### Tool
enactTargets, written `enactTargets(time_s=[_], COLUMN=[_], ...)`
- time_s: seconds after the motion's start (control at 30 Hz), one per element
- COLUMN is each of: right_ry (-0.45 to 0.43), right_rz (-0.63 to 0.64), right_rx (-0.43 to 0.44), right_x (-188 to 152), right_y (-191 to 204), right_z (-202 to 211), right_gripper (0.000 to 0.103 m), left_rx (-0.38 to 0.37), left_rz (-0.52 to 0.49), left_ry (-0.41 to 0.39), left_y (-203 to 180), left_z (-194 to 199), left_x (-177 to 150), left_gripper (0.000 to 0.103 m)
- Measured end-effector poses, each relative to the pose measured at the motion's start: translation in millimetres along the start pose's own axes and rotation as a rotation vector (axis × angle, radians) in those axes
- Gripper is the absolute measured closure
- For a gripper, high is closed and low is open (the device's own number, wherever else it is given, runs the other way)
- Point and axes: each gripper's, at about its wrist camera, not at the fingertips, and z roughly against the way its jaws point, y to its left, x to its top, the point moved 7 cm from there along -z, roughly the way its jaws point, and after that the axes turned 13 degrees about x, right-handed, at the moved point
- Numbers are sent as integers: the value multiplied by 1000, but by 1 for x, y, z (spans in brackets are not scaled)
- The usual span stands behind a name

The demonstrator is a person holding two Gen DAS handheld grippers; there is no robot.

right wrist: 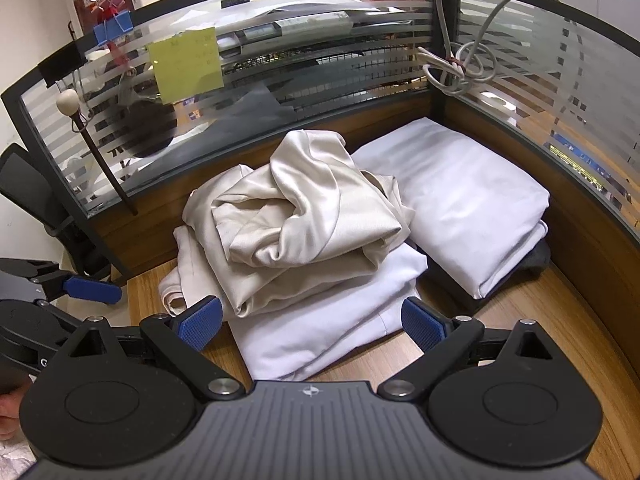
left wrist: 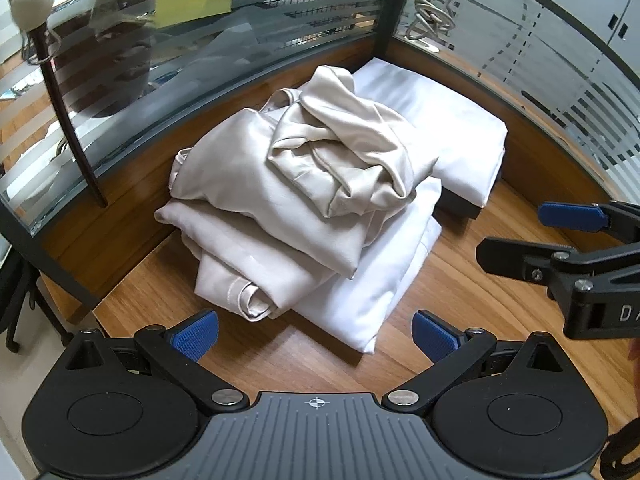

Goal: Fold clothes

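Note:
A crumpled beige satin garment (left wrist: 340,152) (right wrist: 304,208) lies on top of a folded beige cloth (left wrist: 260,216), which rests on a folded white cloth (left wrist: 380,280) (right wrist: 328,320) on the wooden desk (left wrist: 460,320). My left gripper (left wrist: 316,334) is open just in front of the pile, with nothing between its blue pads. My right gripper (right wrist: 312,322) is also open and empty, its fingers straddling the near edge of the white cloth. It shows in the left wrist view as the right gripper (left wrist: 516,232) to the right of the pile.
A second folded white stack (left wrist: 440,120) (right wrist: 460,200) sits on a dark box in the back right corner. Striped glass partitions (right wrist: 320,60) wall the desk at back and right. A yellow note (right wrist: 186,64), a coiled cable (right wrist: 460,64) and a leaning mallet (left wrist: 32,0) are there.

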Motion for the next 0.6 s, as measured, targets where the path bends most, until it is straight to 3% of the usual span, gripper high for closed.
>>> enactTargets(time_s=[0.03,0.37,0.6], right_ry=[-1,-31,-31], right_rz=[-3,-49,-65], right_rx=[-2,-34,-25], right_x=[-1,-20,-52], right_y=[0,-9,-19], right_z=[1,28,64], right_gripper=[5,5,5], left_rx=[-3,-8,3], left_rz=[-4,-15,-1], left_ry=[-1,18,23], left_y=[-2,-36,-61], left_z=[0,15,33], left_x=[0,-21,-44], left_gripper=[0,0,0])
